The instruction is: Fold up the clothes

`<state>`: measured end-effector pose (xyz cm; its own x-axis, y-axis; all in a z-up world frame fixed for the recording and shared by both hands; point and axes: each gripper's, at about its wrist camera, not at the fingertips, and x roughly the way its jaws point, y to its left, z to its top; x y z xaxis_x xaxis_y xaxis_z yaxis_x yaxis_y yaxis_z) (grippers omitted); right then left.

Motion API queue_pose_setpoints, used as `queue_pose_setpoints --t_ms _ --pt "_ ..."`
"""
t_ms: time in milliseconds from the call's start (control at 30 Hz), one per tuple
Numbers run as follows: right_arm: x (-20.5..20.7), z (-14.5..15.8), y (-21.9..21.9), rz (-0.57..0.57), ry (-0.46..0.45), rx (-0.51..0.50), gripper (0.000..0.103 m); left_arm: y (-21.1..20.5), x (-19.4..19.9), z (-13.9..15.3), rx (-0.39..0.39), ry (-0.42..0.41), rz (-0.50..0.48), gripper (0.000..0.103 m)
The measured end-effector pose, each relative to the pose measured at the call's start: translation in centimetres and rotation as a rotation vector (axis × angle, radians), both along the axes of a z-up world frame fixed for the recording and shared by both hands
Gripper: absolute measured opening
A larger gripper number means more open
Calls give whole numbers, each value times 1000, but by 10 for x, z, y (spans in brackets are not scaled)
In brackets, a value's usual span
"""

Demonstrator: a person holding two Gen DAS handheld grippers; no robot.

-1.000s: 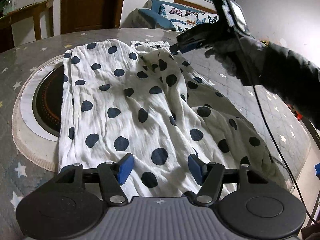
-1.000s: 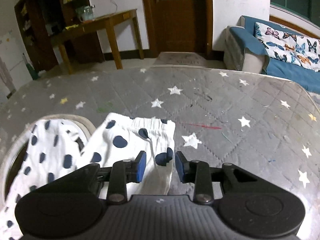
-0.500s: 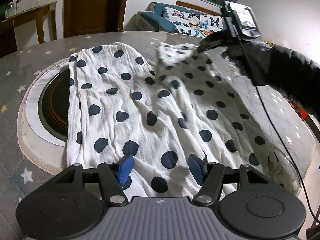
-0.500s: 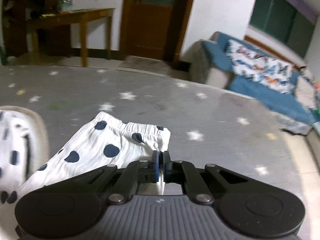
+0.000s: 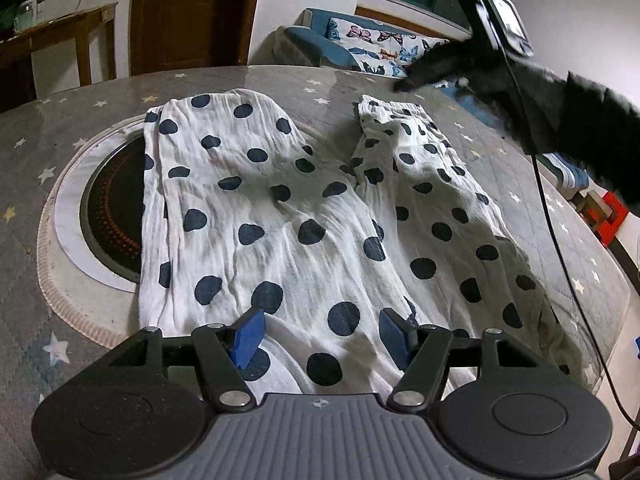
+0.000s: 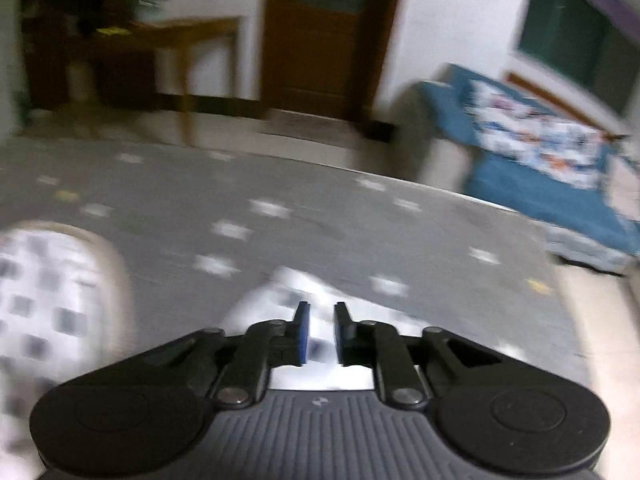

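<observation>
Nearest in the left wrist view, the left gripper is seen low over the near end of the garment, its blue pads spread wide with white cloth lying loose between them; nothing is pinched. Beyond it a pair of white trousers with dark navy polka dots is spread flat on a grey quilted table cover printed with pale stars. The fabric is thin and finely crinkled, with soft ridges running lengthwise. Two legs fan away from the near end: the left leg lies partly over a round dark inset ringed in white set into the table, the right leg runs toward the far right and ends in a gathered hem. A bare wedge of table cover shows between the far ends.

Past that hem, the right gripper is seen raised above the table, apart from the cloth, borne by a hand in a dark sleeve, a cable trailing from it. In the blurred right wrist view the jaws of this gripper are parting, a narrow gap showing, with white dotted cloth below and nothing clamped.

Farther off, a blue sofa with butterfly cushions, a wooden door and a wooden side table are seen.
</observation>
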<state>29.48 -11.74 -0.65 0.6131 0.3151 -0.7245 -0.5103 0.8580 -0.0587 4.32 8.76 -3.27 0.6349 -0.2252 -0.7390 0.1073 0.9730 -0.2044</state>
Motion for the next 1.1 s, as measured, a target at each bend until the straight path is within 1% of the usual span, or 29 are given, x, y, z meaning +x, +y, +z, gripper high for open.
queue_pose_setpoints --t_ms 67,167,233,300,433,533,567,667,767,867,967,1033,1067,1100 --pt "-6 2 24 85 39 55 20 2 0 0 -3 -1 7 67" --pt "-9 -4 63 177 58 63 20 6 -1 0 -8 1 21 67" --pt "-6 -12 84 202 57 51 20 9 -1 0 -11 2 30 67" --pt "4 -21 99 202 62 43 20 11 -2 0 -15 2 37 67" --pt "10 -35 116 227 116 77 20 15 -3 -1 -22 3 47 67" --pt "-6 -34 125 320 163 121 20 17 -2 -1 -24 1 47 68" --pt "-17 -32 128 372 173 127 20 16 -2 -1 -25 1 47 69" --pt "-51 -27 140 518 189 102 20 16 -2 -2 -26 -4 42 71" --pt "-73 -24 144 599 195 76 20 16 -2 -2 -31 -6 43 71" --pt "-76 -21 144 606 187 72 20 18 -2 -2 -36 -8 44 71" --pt "-65 -18 141 553 179 98 20 19 -1 -2 -38 -9 44 72" --pt "-55 -22 147 520 163 86 23 19 -1 -3 -40 -10 45 73" --pt "-50 -25 150 507 161 76 29 19 -1 -3 -42 -10 45 73" --pt "-46 -29 153 500 168 69 38 19 -1 -3 -43 -10 45 73"
